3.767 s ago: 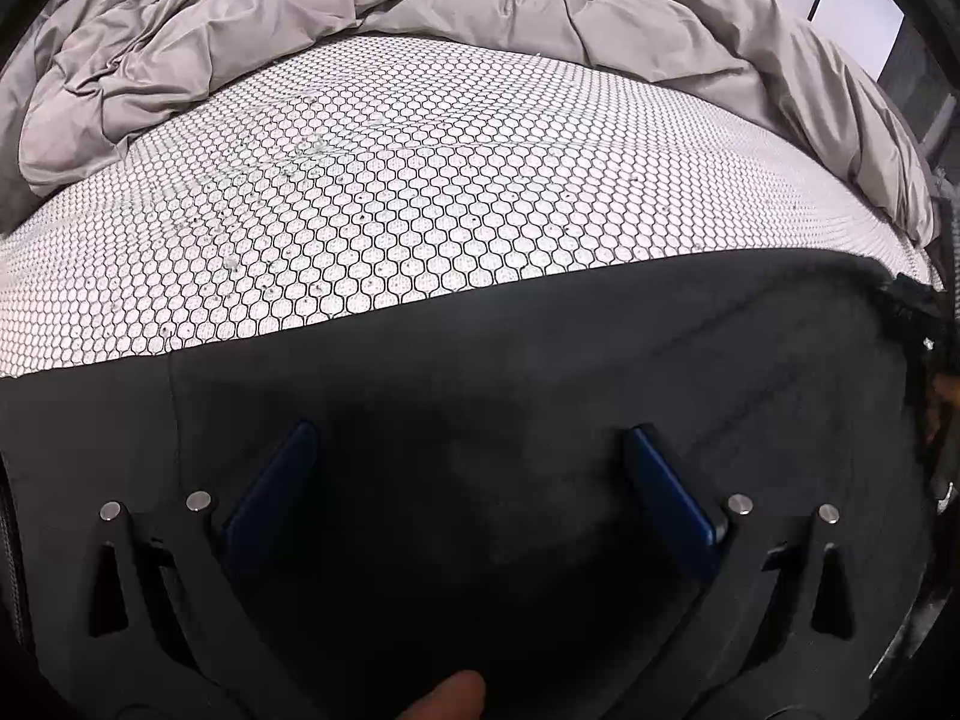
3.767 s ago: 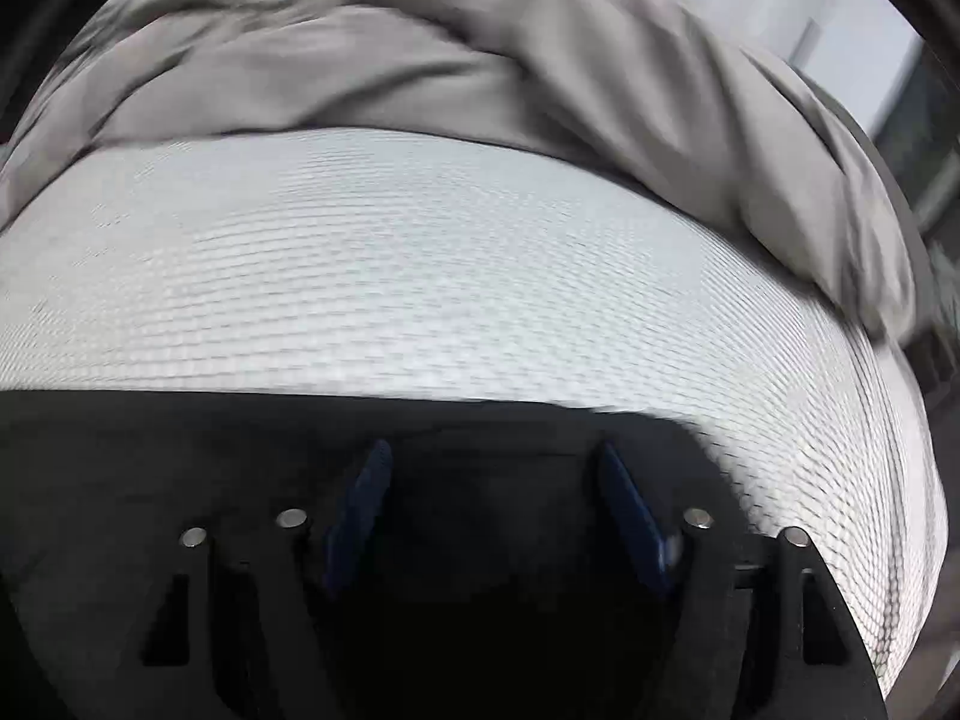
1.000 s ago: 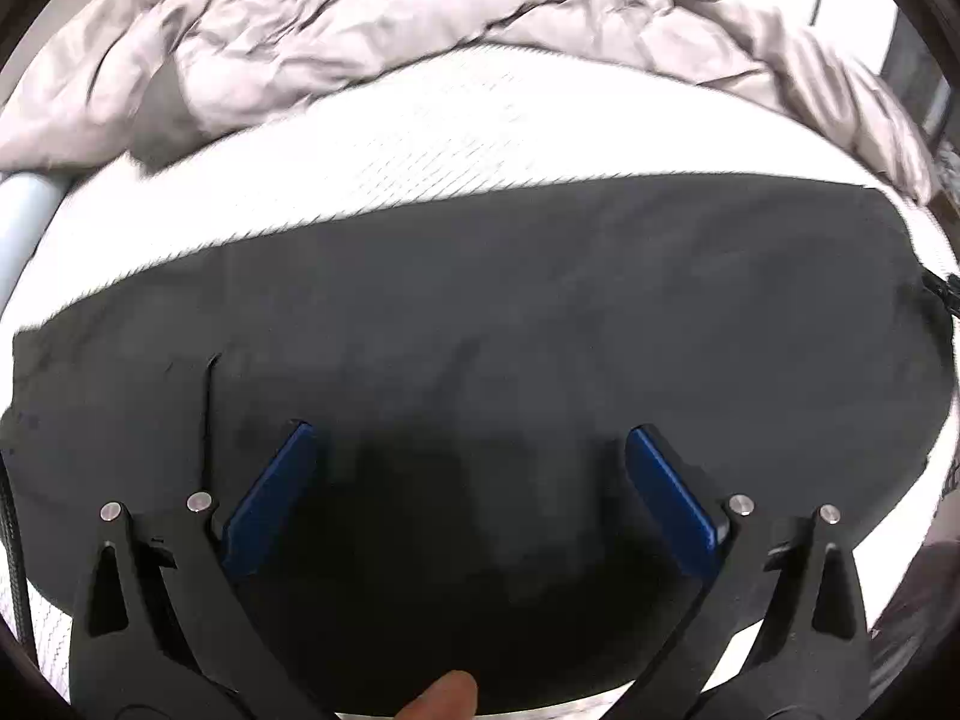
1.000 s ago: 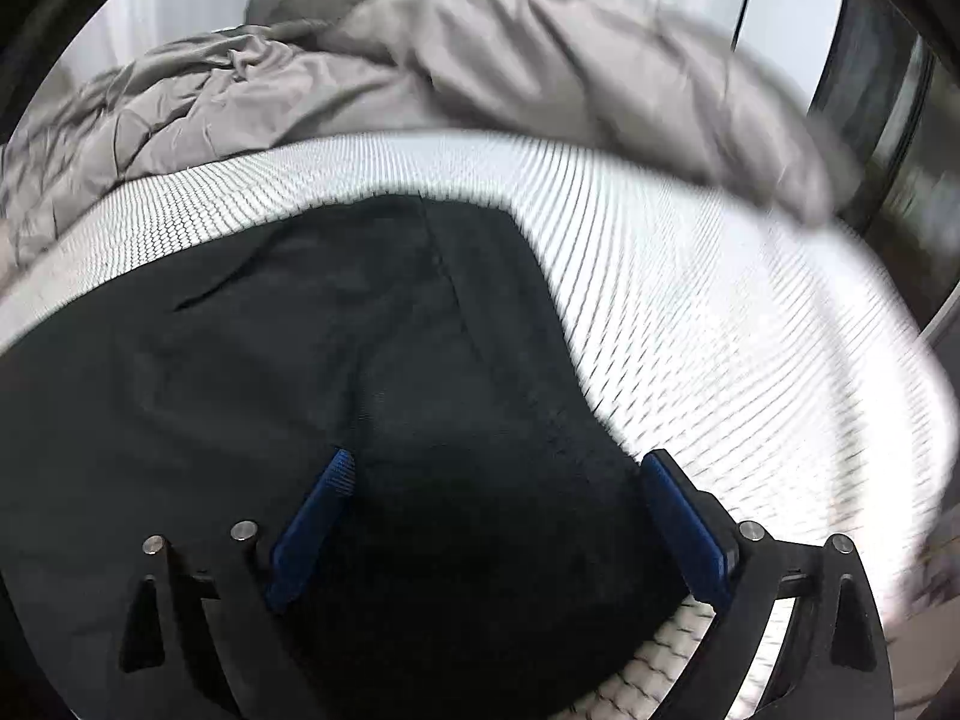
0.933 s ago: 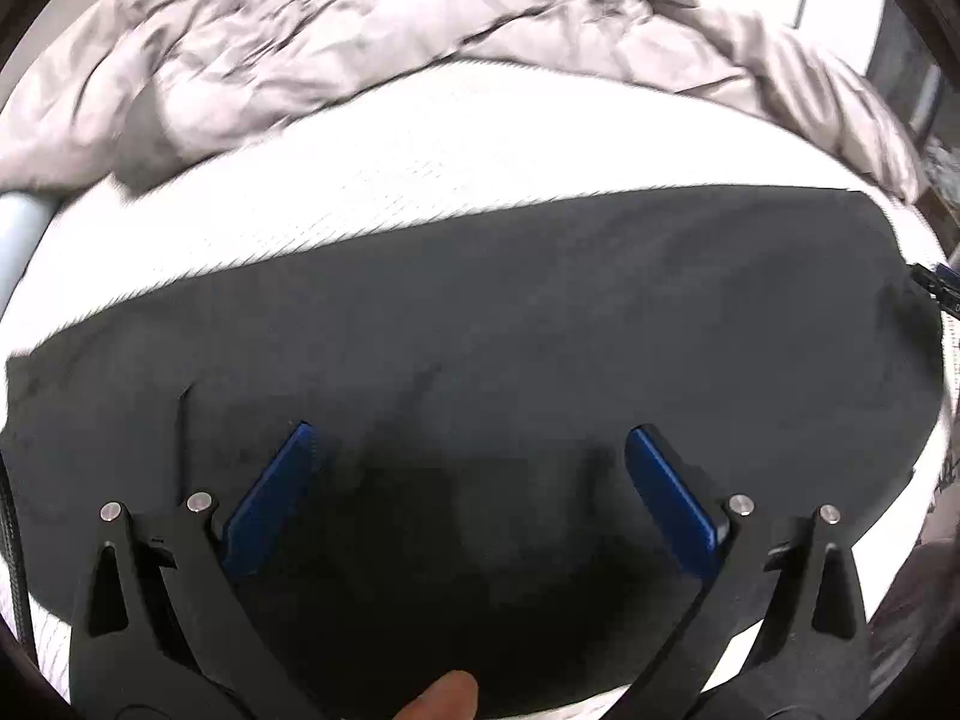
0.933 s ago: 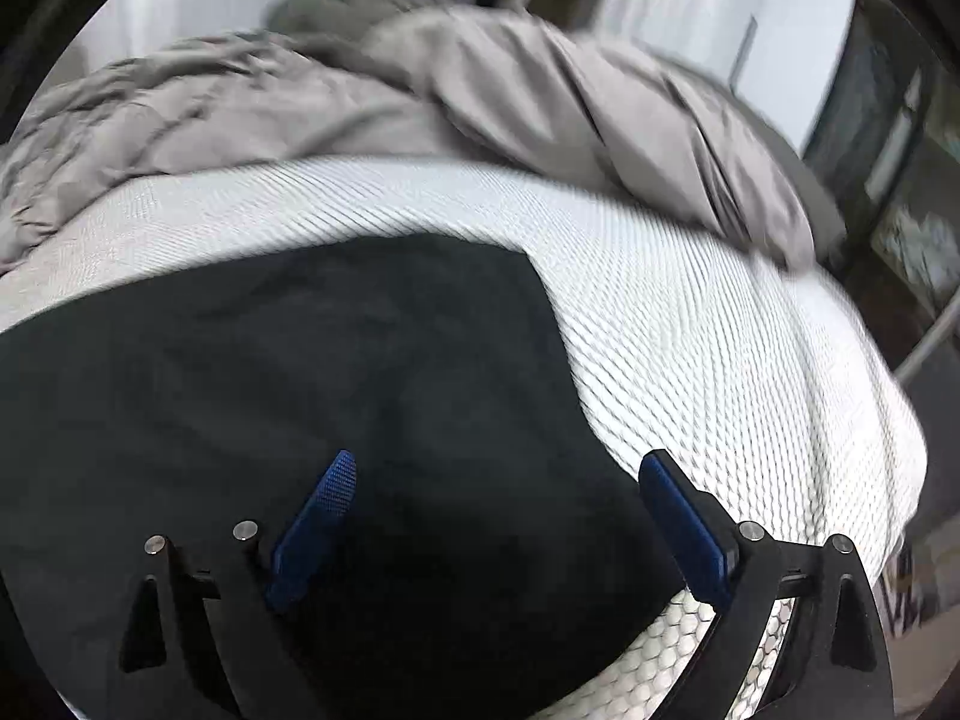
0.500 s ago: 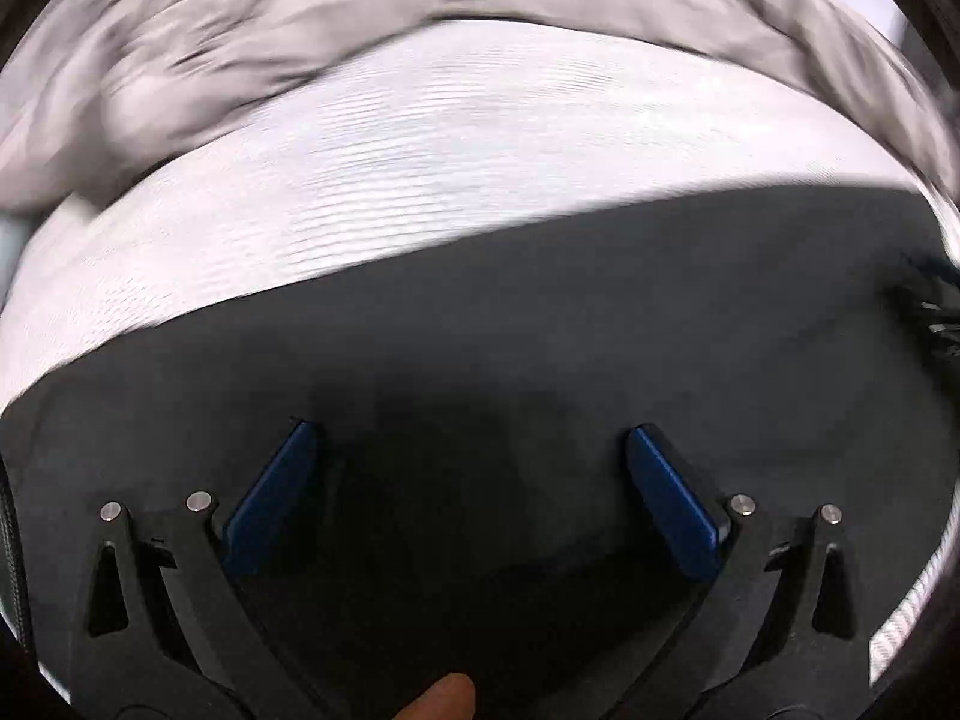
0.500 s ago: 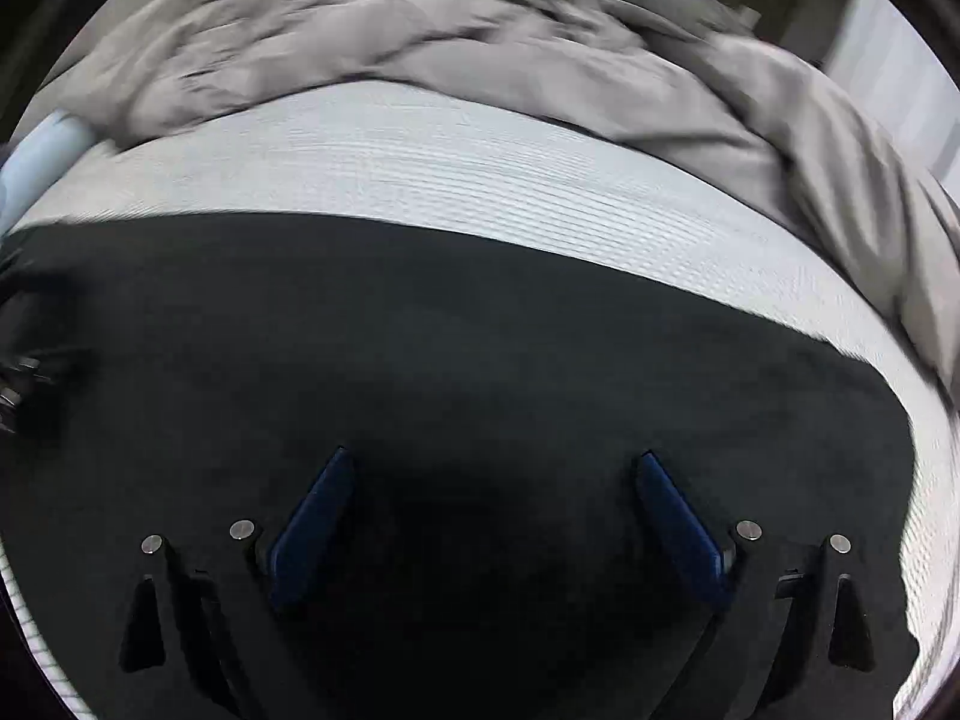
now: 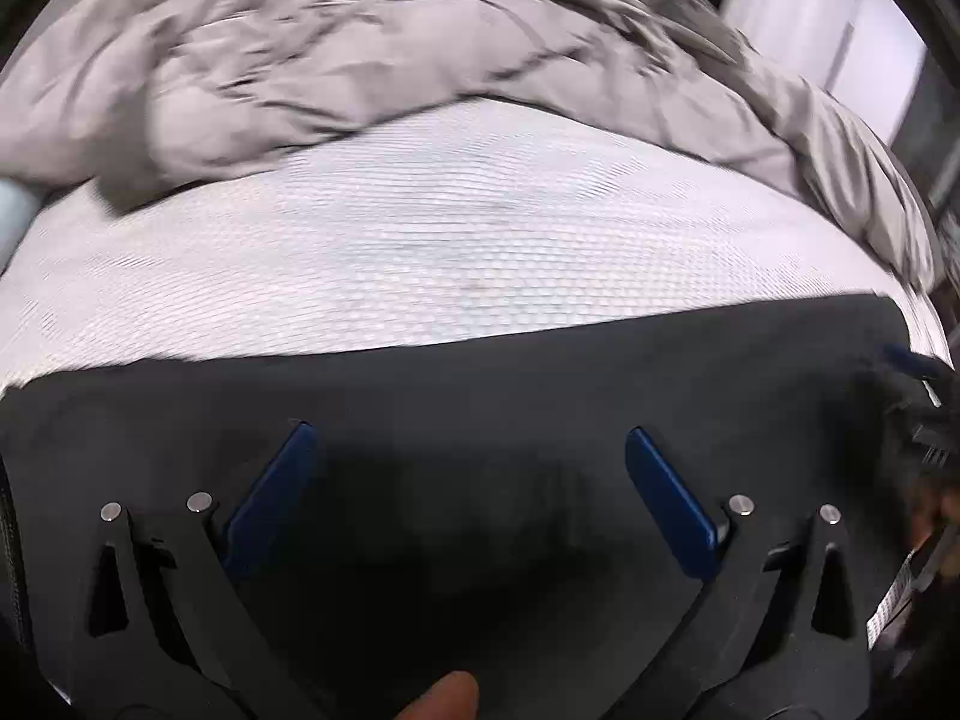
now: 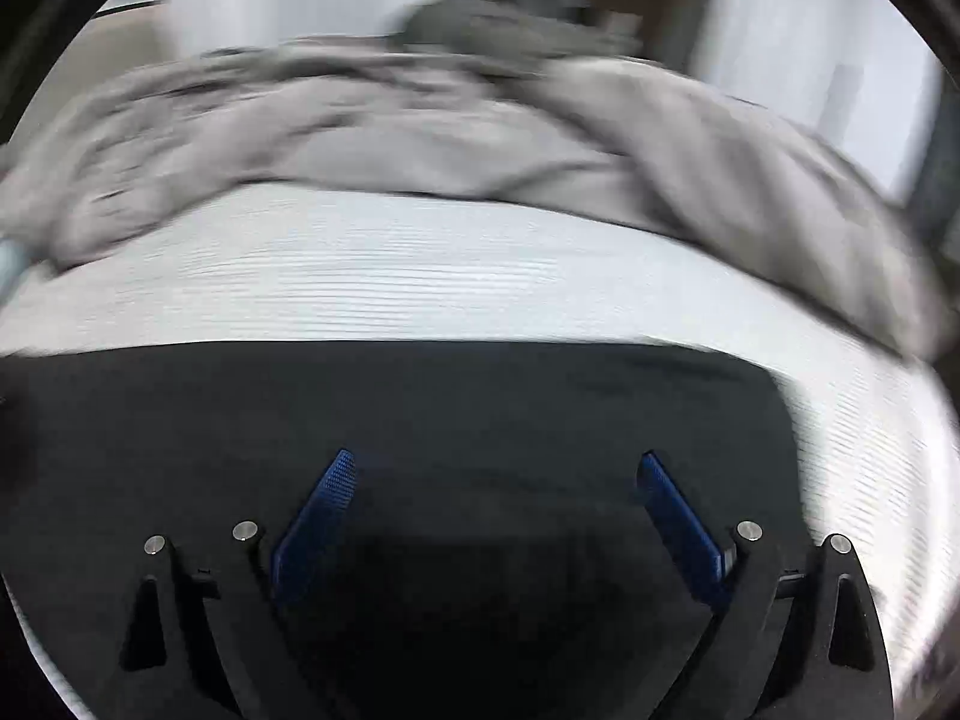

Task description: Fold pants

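Note:
The black pants [image 9: 480,384] lie flat on a white honeycomb-patterned mattress [image 9: 450,252]. They fill the lower half of both views; in the right wrist view the pants [image 10: 450,402] end at a right edge. My left gripper [image 9: 468,444] is open, its blue pads spread wide just above the fabric, holding nothing. My right gripper [image 10: 495,468] is open and empty over the pants too. The other gripper [image 9: 918,408] shows at the right edge of the left wrist view.
A crumpled grey duvet [image 9: 390,54] is piled along the far side of the mattress, also seen in the right wrist view [image 10: 450,138]. White mattress [image 10: 870,450] lies bare to the right of the pants. A fingertip [image 9: 444,696] shows at the bottom.
Both grippers have dropped closer to the pants and tilted forward; more mattress and duvet show beyond the far edge. Both stayed open. The right wrist view is blurred by motion.

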`<state>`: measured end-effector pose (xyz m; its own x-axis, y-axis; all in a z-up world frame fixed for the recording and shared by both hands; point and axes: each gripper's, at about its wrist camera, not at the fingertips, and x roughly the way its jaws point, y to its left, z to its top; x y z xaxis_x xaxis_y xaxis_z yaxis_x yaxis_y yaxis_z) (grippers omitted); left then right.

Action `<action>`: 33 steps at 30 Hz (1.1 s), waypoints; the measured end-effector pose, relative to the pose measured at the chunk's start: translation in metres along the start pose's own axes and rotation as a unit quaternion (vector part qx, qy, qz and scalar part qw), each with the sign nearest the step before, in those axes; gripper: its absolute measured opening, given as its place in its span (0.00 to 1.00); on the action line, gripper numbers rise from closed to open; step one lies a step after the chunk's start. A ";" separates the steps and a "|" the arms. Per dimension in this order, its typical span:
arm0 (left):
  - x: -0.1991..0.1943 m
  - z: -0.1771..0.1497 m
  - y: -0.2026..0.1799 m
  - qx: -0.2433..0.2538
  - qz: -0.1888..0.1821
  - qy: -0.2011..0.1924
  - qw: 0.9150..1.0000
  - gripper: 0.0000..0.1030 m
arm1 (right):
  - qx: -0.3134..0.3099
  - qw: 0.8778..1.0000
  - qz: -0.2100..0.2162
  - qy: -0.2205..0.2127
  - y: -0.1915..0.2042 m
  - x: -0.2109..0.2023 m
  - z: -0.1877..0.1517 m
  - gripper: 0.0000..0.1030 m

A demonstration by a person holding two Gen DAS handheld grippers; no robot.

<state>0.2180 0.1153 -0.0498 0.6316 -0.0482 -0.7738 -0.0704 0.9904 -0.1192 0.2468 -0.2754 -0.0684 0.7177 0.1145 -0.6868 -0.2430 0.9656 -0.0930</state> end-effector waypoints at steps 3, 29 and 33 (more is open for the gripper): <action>0.023 0.003 -0.034 0.024 0.000 0.025 0.999 0.99 | -0.033 0.993 0.104 0.033 0.069 0.020 0.005 0.94; -0.067 -0.045 0.147 -0.086 0.106 -0.004 0.991 0.44 | -0.061 0.996 0.062 0.018 0.055 0.014 -0.004 0.94; -0.051 -0.061 0.199 -0.090 0.138 0.017 0.986 0.19 | -0.087 0.993 0.063 0.046 0.067 0.028 -0.016 0.94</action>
<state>0.1241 0.3069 -0.0721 0.5430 0.2123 -0.8124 -0.3740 0.9274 -0.0076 0.2400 -0.2116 -0.1054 0.6147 0.2018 -0.7625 -0.4420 0.8888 -0.1211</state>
